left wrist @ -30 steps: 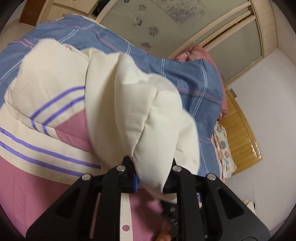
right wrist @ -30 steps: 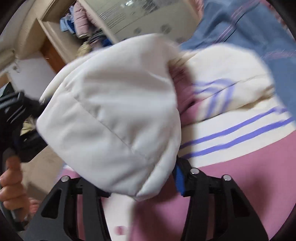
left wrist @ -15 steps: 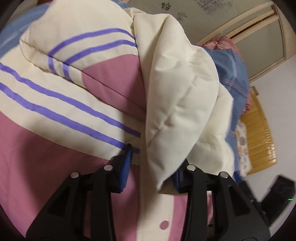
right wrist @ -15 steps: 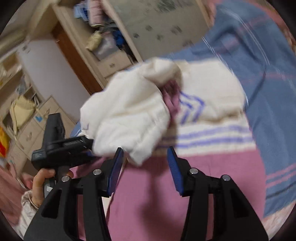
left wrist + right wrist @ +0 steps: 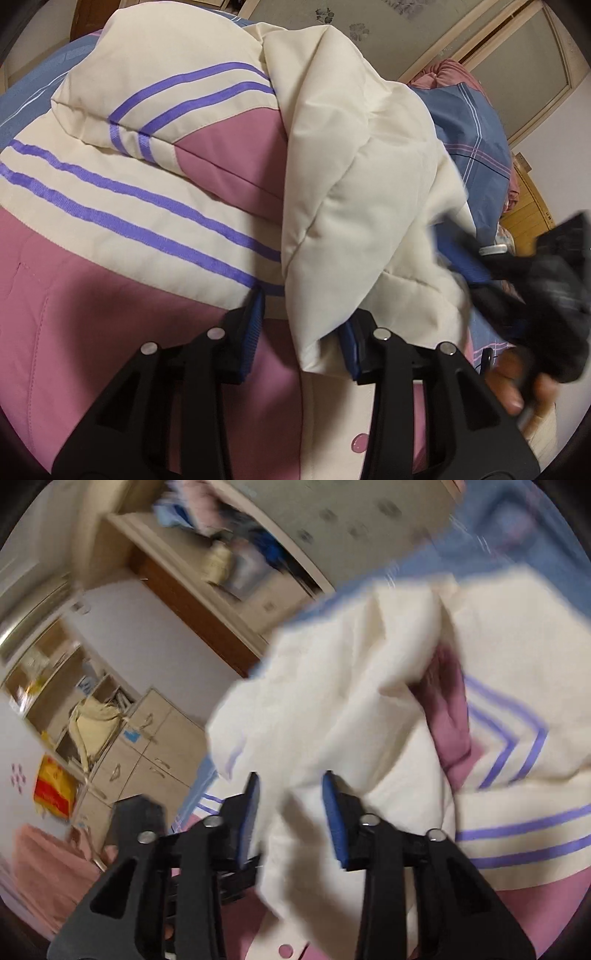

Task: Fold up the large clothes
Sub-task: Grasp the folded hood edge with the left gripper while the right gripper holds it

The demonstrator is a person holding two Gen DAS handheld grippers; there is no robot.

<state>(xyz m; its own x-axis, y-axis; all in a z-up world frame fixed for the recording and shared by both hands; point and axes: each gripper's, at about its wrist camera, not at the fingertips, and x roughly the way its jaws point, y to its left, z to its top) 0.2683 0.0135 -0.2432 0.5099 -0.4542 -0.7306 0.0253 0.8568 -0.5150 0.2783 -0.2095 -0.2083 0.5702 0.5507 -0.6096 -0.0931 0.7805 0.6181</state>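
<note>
One padded jacket (image 5: 229, 206), cream and pink, lies on one bed under a blue plaid sheet (image 5: 469, 136). The jacket carries purple stripes in pairs: two pairs show in the left wrist view. One round pink snap button (image 5: 359, 442) shows on its cream front strip. Two hand-held grippers are in view, the left hand-held gripper (image 5: 301, 328) and the right hand-held gripper (image 5: 290, 812), each with two blue-padded fingers. One bare hand (image 5: 517, 384) shows. One red-and-yellow bag (image 5: 55, 786) hangs by the cabinets.
</note>
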